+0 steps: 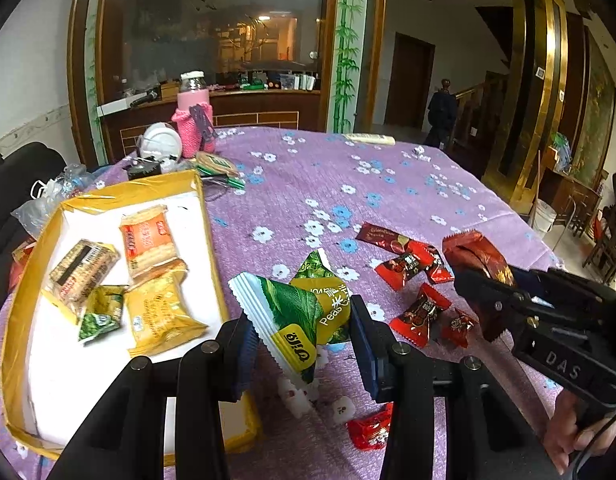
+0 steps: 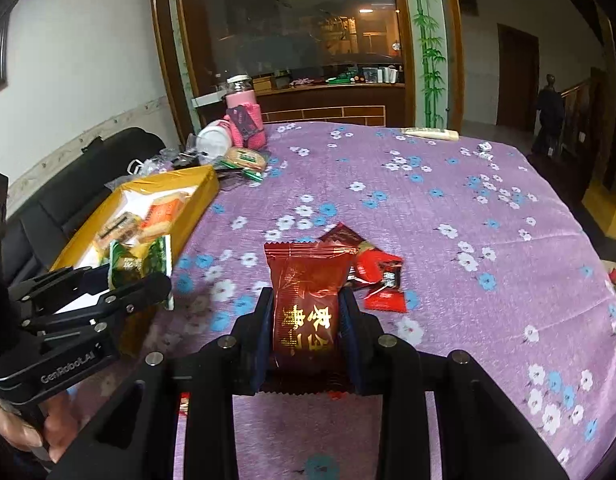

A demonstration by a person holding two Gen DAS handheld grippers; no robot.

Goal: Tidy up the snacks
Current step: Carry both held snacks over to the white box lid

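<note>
Closest to us, our left hand-held gripper (image 1: 304, 340) is clamped on a green pea-snack packet (image 1: 296, 312), held up just beside the near corner of the yellow-rimmed tray (image 1: 212, 216). Our right hand-held gripper (image 2: 306, 328) is squeezed around a dark red packet with gold lettering (image 2: 306, 300), lifted above the purple flowered desk (image 2: 447, 208).

Just past the grippers, red wrapped candies (image 1: 417, 314) are loose on the cloth. To the left, the tray already has an orange cracker pack (image 1: 148, 240), a yellow one (image 1: 160, 316) and a small green packet (image 1: 102, 310).

We reckon the trick now is swinging the green packet over the tray's bare white patch before letting go, so it doesn't catch the rim. Keep the red one out of the way meanwhile.

Further back there's a pink bottle (image 1: 194, 116) by the desk's far edge.
</note>
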